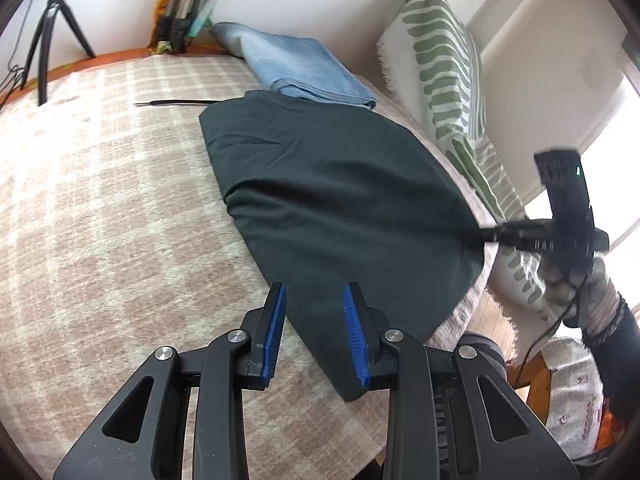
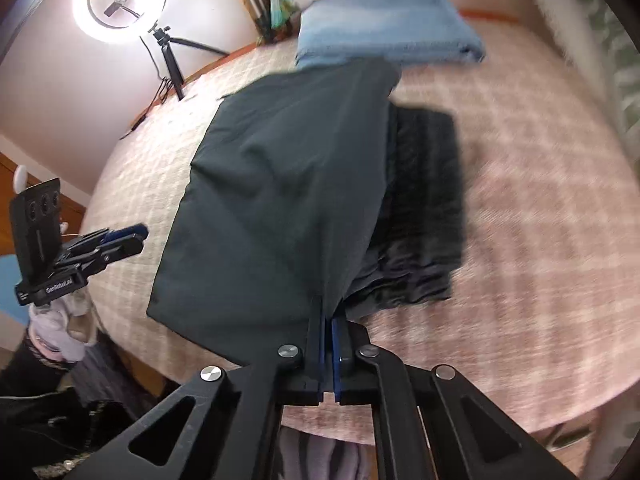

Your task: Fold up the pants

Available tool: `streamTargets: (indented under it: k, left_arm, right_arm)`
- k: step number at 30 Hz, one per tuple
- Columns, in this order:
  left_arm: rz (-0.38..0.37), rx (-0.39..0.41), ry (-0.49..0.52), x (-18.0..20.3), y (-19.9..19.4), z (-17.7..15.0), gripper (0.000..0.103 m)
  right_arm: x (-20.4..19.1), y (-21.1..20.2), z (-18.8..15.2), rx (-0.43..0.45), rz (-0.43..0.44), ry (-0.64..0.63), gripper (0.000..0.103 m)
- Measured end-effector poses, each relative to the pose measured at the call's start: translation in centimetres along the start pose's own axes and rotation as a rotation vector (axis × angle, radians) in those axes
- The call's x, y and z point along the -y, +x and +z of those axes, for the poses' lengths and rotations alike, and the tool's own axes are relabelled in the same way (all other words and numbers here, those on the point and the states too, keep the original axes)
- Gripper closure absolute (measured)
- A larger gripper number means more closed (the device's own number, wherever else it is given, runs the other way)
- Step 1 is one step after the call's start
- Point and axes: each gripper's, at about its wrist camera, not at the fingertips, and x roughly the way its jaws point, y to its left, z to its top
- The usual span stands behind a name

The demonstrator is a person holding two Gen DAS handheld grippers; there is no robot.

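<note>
We are holding the left gripper (image 1: 314,332) wide open, empty, over the near edge of the dark pants (image 1: 340,200) lying on the checked blanket (image 1: 100,200). Our right gripper (image 2: 329,356) is pinching the pants' corner, lifting it. Only the right view is showing a ring light (image 2: 120,0).

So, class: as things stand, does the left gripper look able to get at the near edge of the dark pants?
Probably yes. The left gripper is open, with the near edge of the dark pants lying between its fingers and nothing in the way. The right gripper grips another edge, off to the side.
</note>
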Motion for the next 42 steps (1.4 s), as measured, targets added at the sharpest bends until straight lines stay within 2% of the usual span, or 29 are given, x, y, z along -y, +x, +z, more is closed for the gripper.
streamTargets:
  k: [3,5,6,7,8,9,15,19,21,24,29,31,32,34,37,39,42]
  left_arm:
    - [-0.013,-0.028,0.022,0.9,0.9,-0.2,0.075]
    - [-0.014,-0.049,0.031,1.4,1.6,-0.5,0.075]
    - [-0.013,-0.053,0.033,1.5,1.8,-0.5,0.075]
    - [-0.012,-0.055,0.026,1.5,1.9,-0.6,0.075]
    - [-0.019,-0.055,0.011,1.3,2.0,-0.6,0.075]
    - [-0.025,-0.058,0.001,1.3,2.0,-0.6,0.075]
    - [-0.035,-0.036,-0.054,1.3,2.1,-1.2,0.075]
    - [-0.041,-0.012,-0.095,1.1,2.3,-1.4,0.075]
    - [-0.037,-0.009,-0.112,0.8,2.4,-1.6,0.075]
    - [-0.055,-0.014,-0.149,0.3,2.8,-1.9,0.075]
    - [-0.094,-0.007,-0.193,-0.3,2.9,-2.4,0.075]
    - [-0.113,0.002,-0.2,-0.5,2.9,-2.5,0.077]
    - [-0.121,0.007,-0.212,-0.8,3.0,-2.6,0.085]
    - [-0.133,0.018,-0.221,-1.0,3.1,-2.6,0.091]
    - [-0.104,0.034,-0.167,-0.2,2.8,-2.9,0.095]
    - [-0.058,0.046,-0.103,1.0,2.7,-3.0,0.096]
    - [-0.001,0.056,-0.022,2.5,2.8,-3.3,0.096]
  right_arm:
    - [1.0,-1.1,0.4,0.021,-0.116,-0.008,0.103]
    - [2.0,-0.9,0.4,-0.002,-0.099,0.013,0.102]
    - [2.1,-0.6,0.2,-0.024,-0.08,0.013,0.096]
    - [2.1,-0.6,0.3,-0.042,-0.085,0.0,0.094]
    - [1.9,-0.7,0.4,-0.047,-0.112,-0.015,0.077]
    - [1.7,-1.0,0.4,-0.036,-0.131,-0.026,0.065]
    - [-1.7,-4.8,3.8,0.125,-0.102,-0.117,0.064]
    - [-6.0,-4.0,7.6,0.164,-0.036,-0.22,0.064]
    - [-7.7,-2.9,9.4,0.168,-0.009,-0.259,0.068]
    - [-10.1,0.2,12.3,0.142,0.069,-0.278,0.069]
    - [-13.4,6.4,15.6,0.044,0.078,-0.31,0.069]
    - [-14.7,8.9,16.6,-0.006,0.062,-0.321,0.069]
    - [-15.2,9.8,16.8,-0.018,0.041,-0.335,0.069]
    - [-16.0,12.0,17.3,-0.061,-0.023,-0.365,0.071]
    - [-15.9,14.1,17.7,-0.101,-0.074,-0.351,0.073]
    - [-15.2,15.2,17.8,-0.115,-0.108,-0.327,0.074]
    - [-14.2,16.2,18.2,-0.12,-0.087,-0.281,0.074]
